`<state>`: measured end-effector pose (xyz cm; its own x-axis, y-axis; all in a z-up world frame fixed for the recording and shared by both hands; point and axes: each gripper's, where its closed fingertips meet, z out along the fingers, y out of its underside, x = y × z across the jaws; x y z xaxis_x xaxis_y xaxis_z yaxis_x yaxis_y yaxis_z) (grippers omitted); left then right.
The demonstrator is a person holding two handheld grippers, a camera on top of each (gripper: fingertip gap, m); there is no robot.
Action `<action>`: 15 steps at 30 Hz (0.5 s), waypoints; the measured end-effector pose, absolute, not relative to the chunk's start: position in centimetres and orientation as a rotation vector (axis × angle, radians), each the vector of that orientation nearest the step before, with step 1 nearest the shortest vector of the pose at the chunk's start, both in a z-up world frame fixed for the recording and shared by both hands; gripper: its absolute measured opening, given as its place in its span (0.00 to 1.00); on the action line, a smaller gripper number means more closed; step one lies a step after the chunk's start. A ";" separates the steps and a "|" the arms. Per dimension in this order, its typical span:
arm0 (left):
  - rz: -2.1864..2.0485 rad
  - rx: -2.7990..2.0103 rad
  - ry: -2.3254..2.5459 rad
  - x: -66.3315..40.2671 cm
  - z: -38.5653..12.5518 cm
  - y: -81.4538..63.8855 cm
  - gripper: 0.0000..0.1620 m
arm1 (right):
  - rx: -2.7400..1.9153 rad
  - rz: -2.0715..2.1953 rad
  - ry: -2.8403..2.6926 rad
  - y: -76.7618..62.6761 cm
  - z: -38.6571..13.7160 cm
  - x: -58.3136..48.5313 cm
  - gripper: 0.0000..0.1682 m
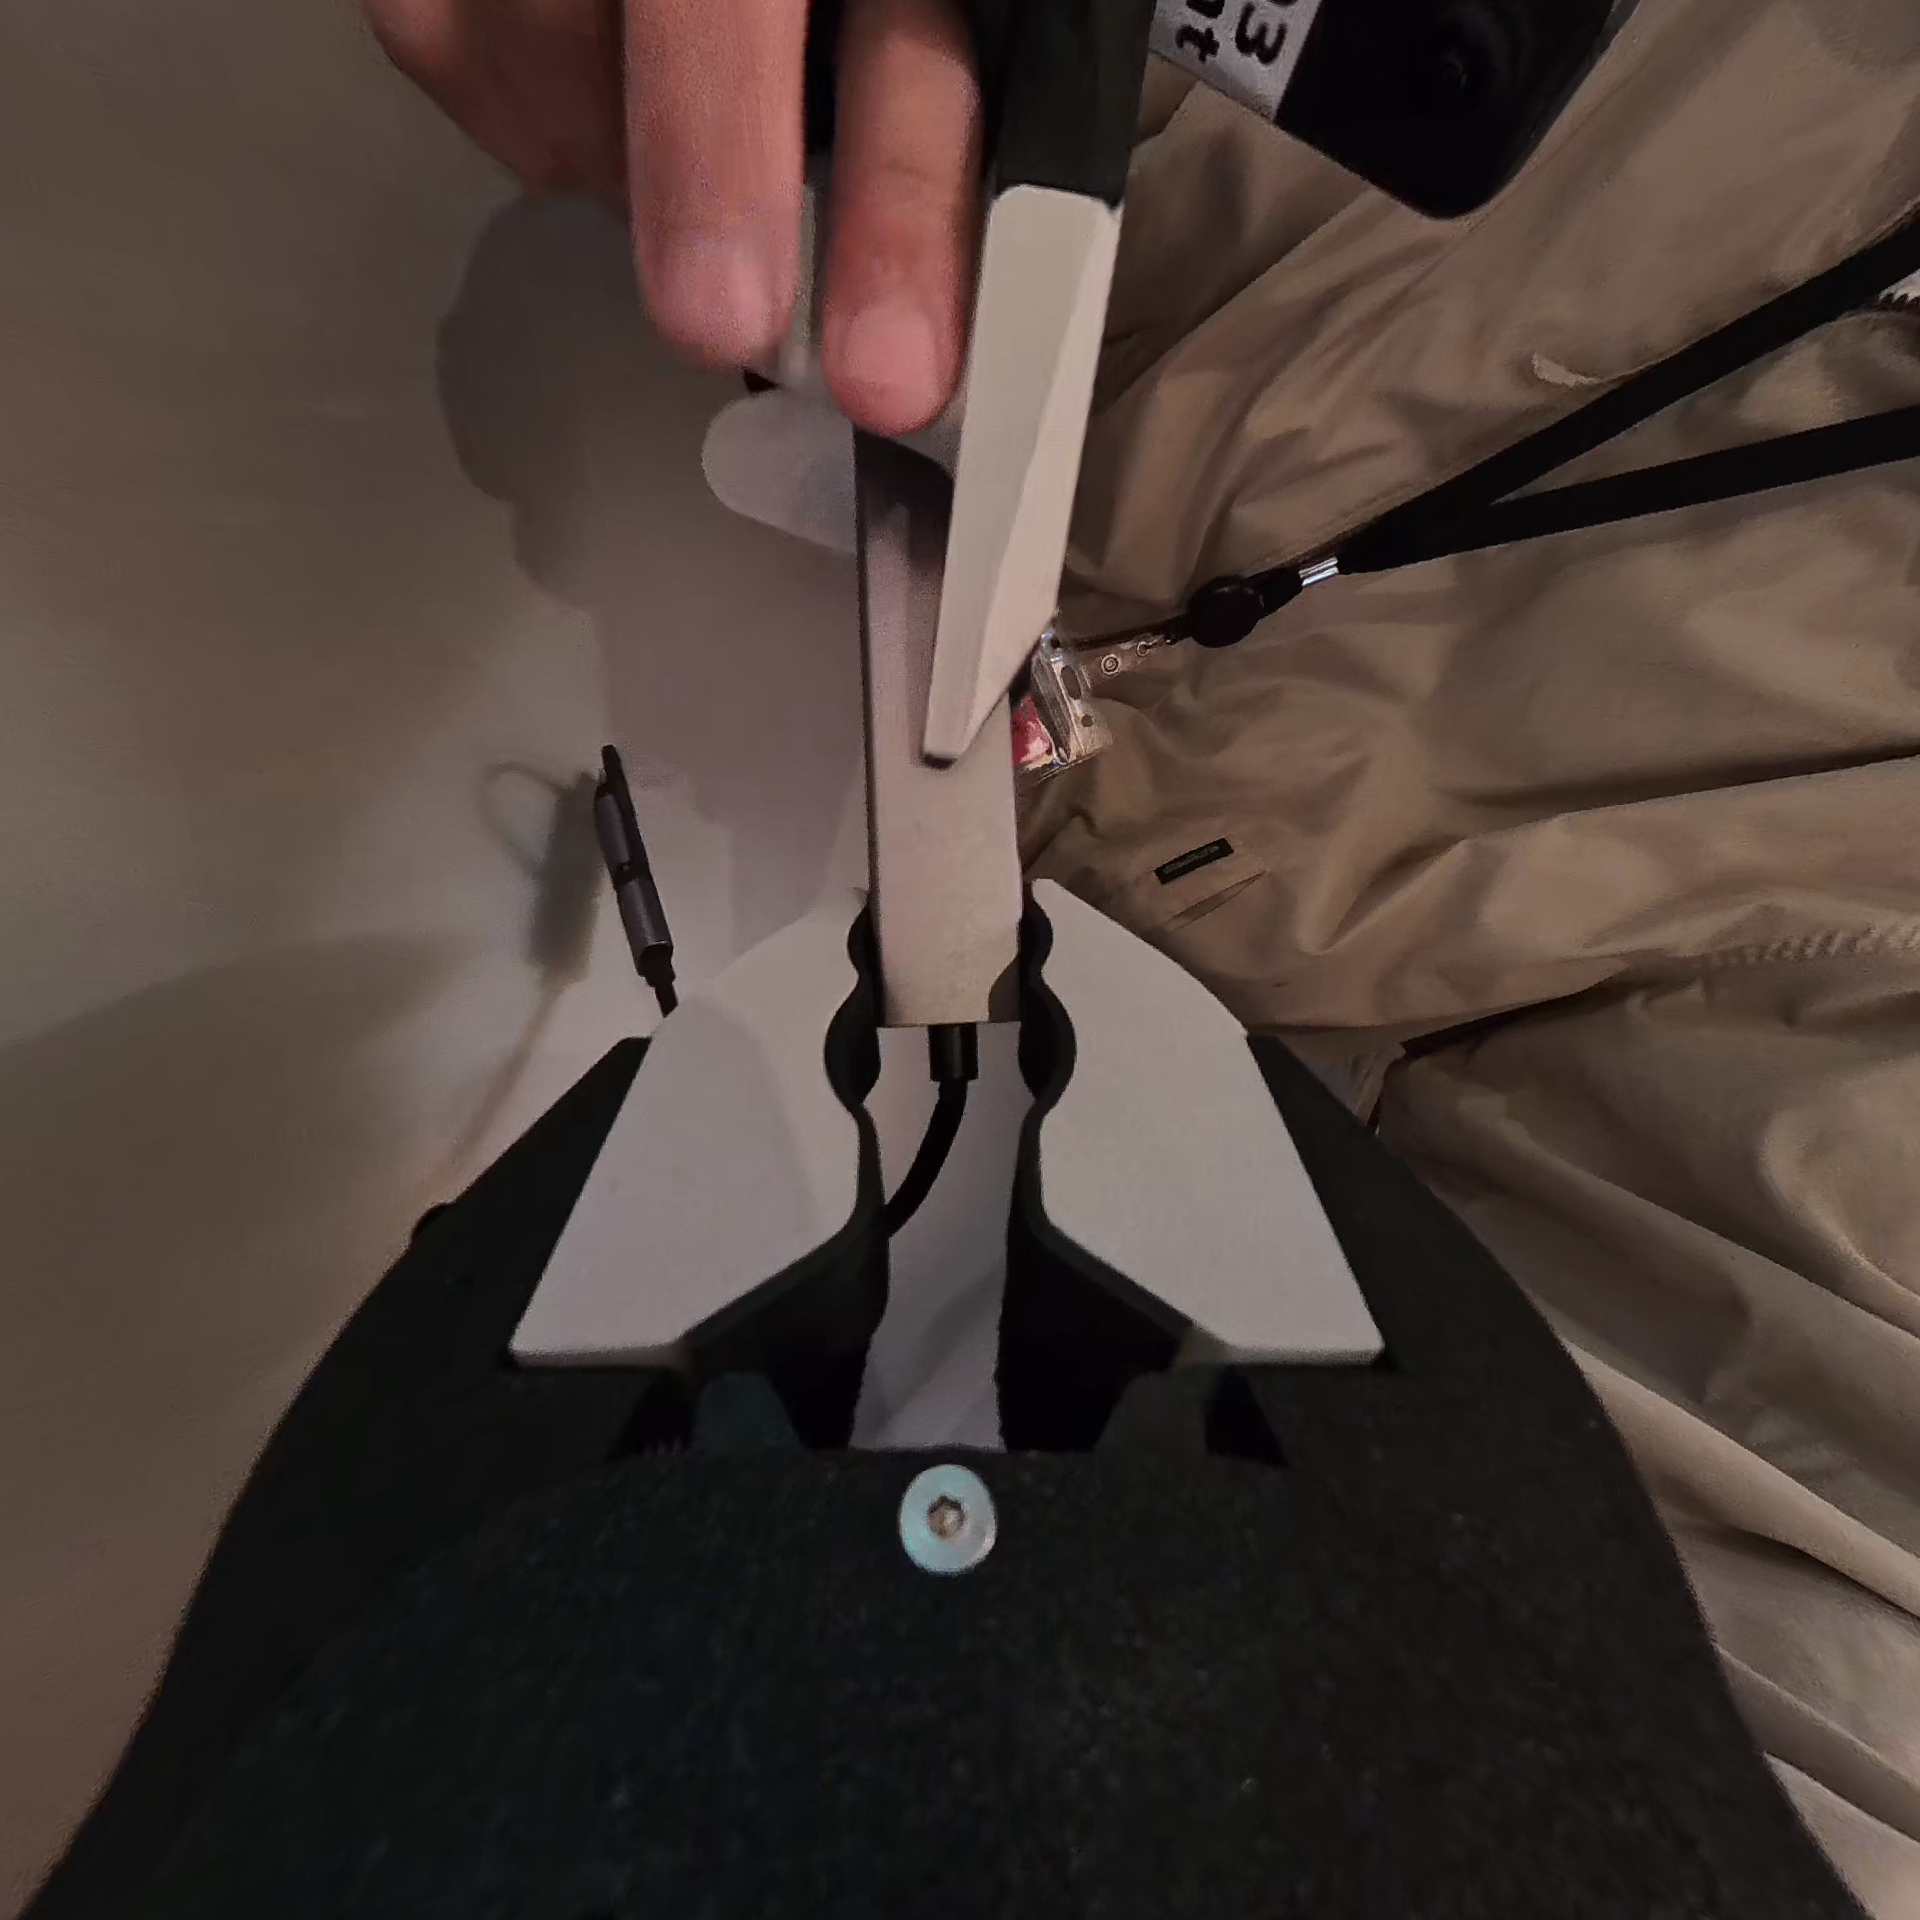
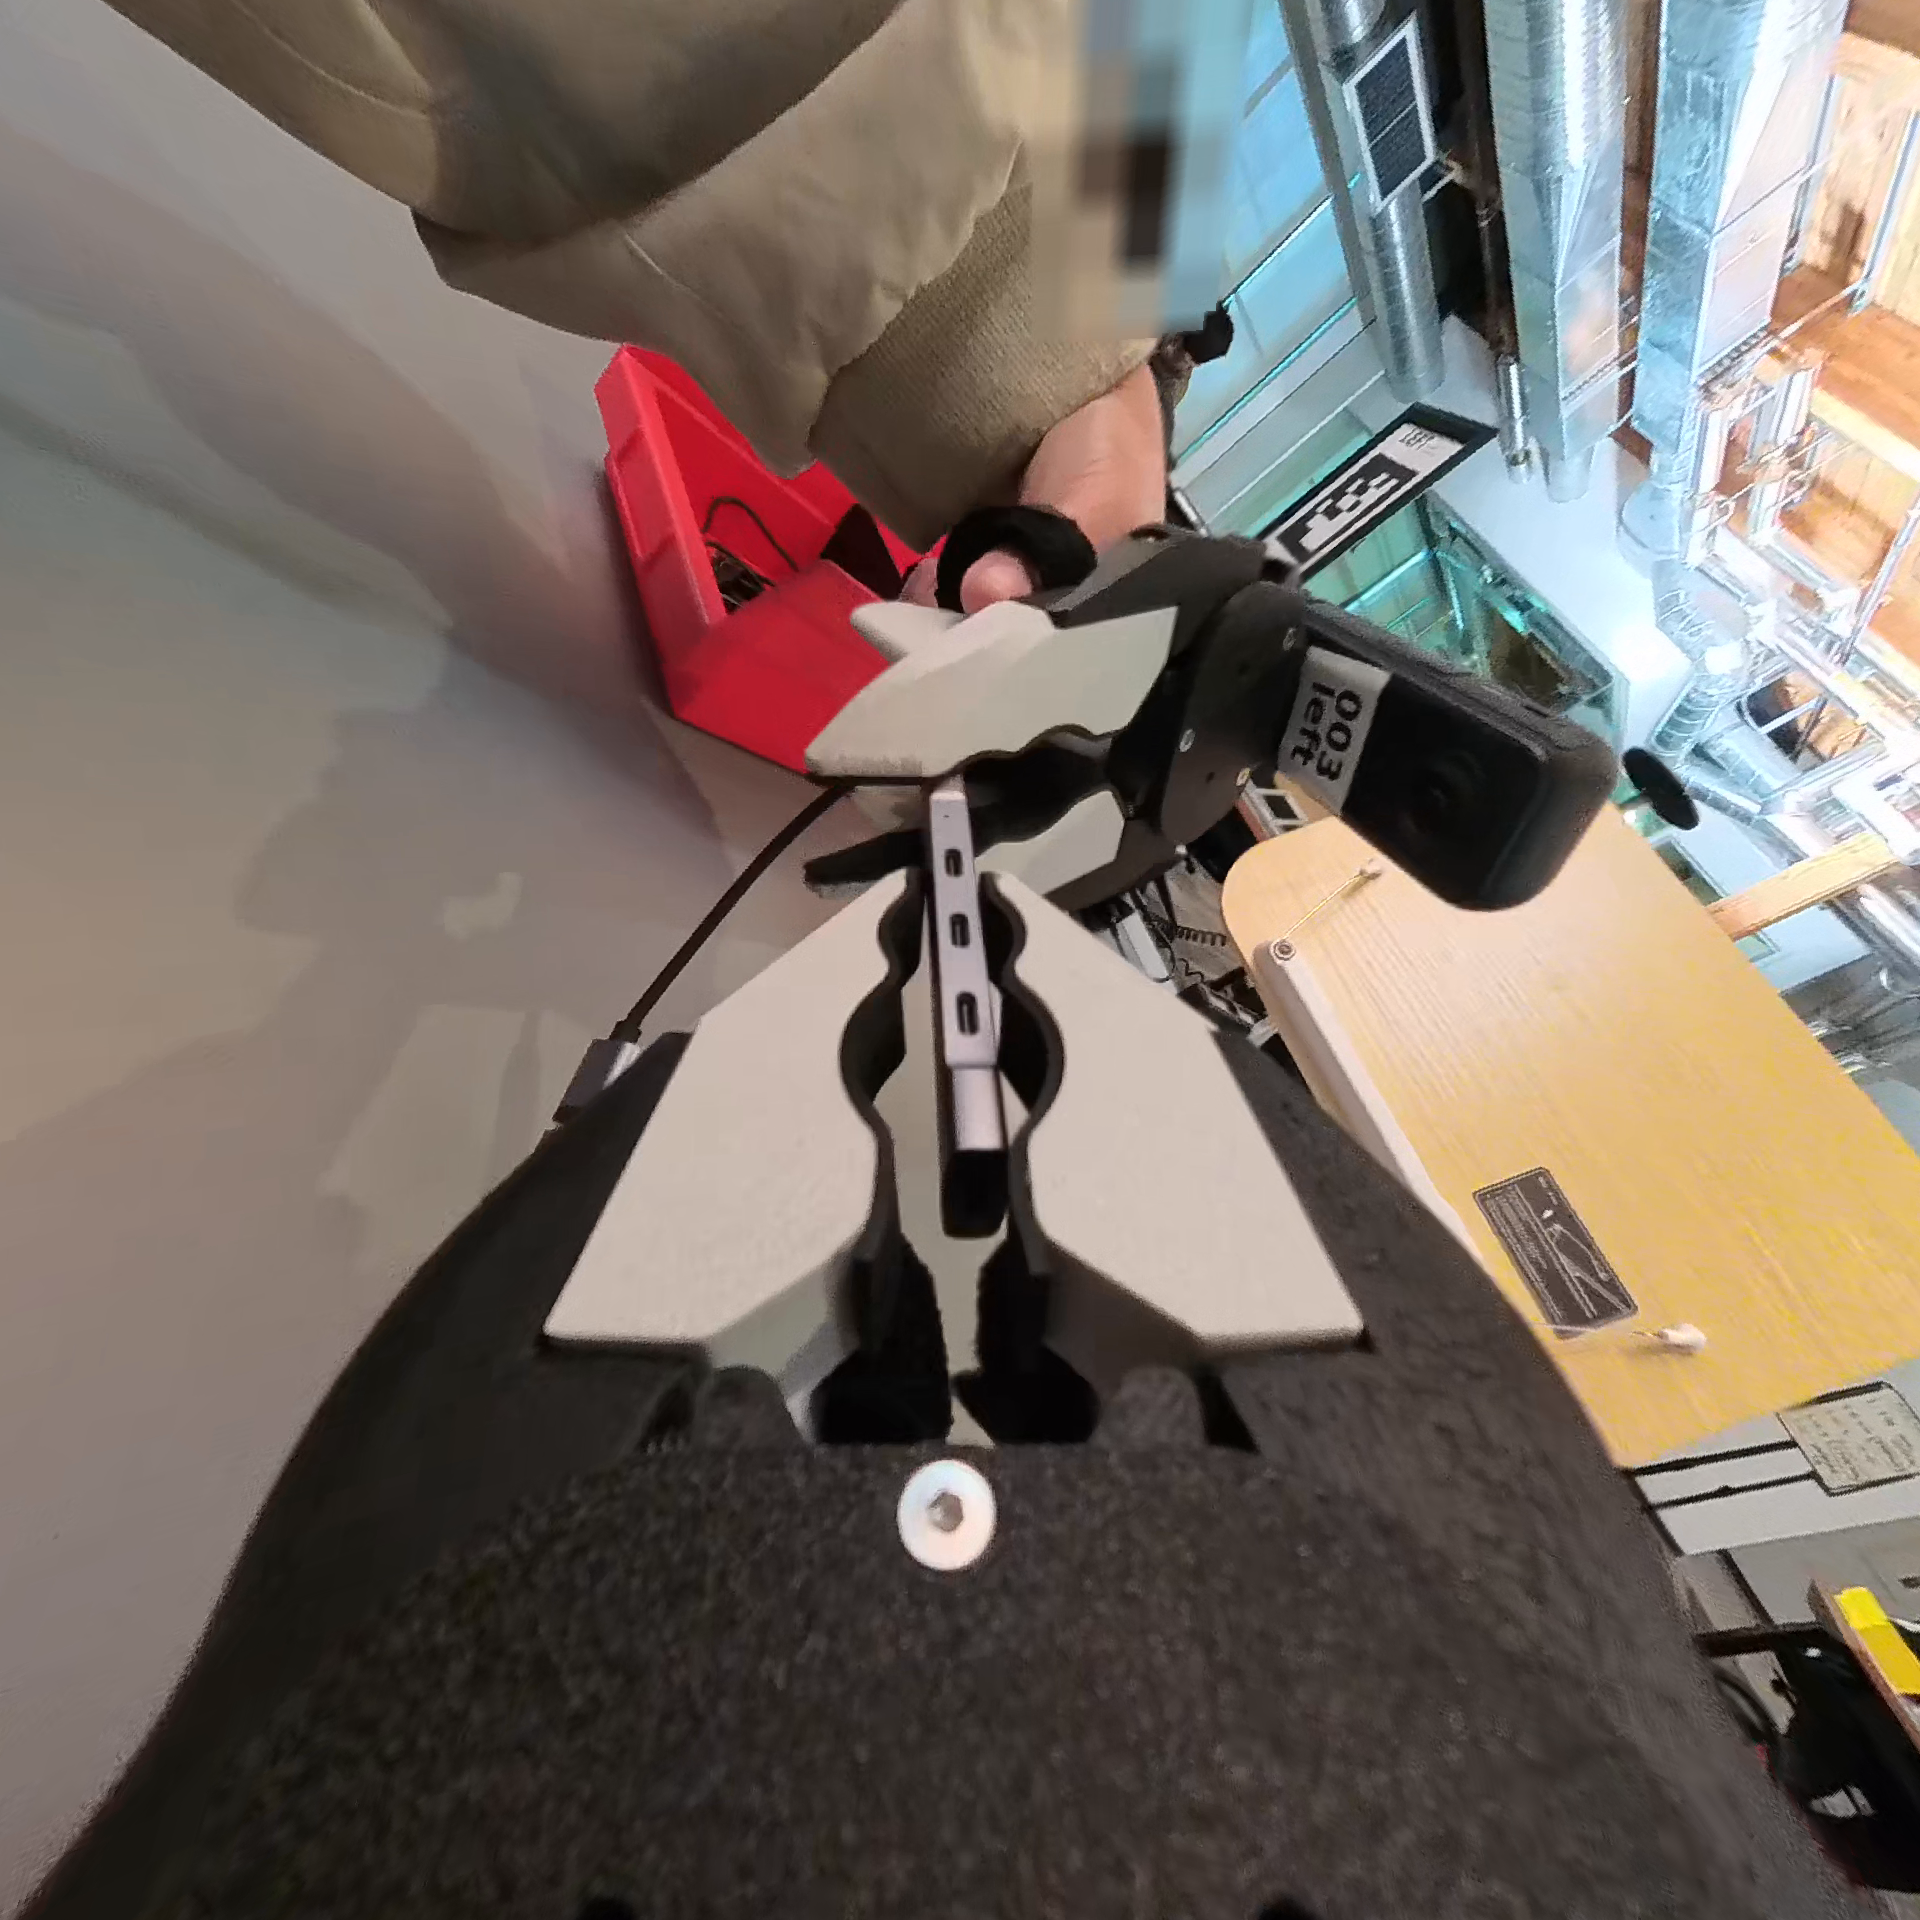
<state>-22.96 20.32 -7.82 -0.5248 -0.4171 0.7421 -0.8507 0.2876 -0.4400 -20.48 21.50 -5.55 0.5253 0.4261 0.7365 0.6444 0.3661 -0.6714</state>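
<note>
my left claw (image 1: pixel 943 935) and right claw (image 2: pixel 961 914) are both clenched on the slim grey hub (image 1: pixel 935 831), one at each end, its black cable (image 1: pixel 930 1138) dangling over the pale worktop (image 1: pixel 260 623).

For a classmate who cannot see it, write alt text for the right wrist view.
Both grippers clamp one slim grey USB hub: the right gripper on its near end, the left gripper on its far end. A red bin sits behind.

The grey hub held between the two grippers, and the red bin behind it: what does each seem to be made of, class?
Grey hub: probably metal, perhaps aluminium, given its matte silver sheen and crisp cut ports. Red bin: likely moulded plastic, given its uniform colour and smooth, faintly glossy walls.
</note>
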 end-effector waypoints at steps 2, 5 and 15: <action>1.172 1.096 -2.078 -23.2 -7.6 20.0 0.14 | -1.281 -0.200 -1.106 22.0 -6.1 -20.2 0.07; 1.155 1.087 -2.091 -23.5 -7.5 19.9 0.14 | -1.256 -0.139 -1.103 21.8 -5.7 -20.2 0.10; 1.170 1.049 -2.081 -23.2 -7.2 19.8 0.14 | -1.158 -0.154 -1.131 21.4 -5.3 -20.7 0.05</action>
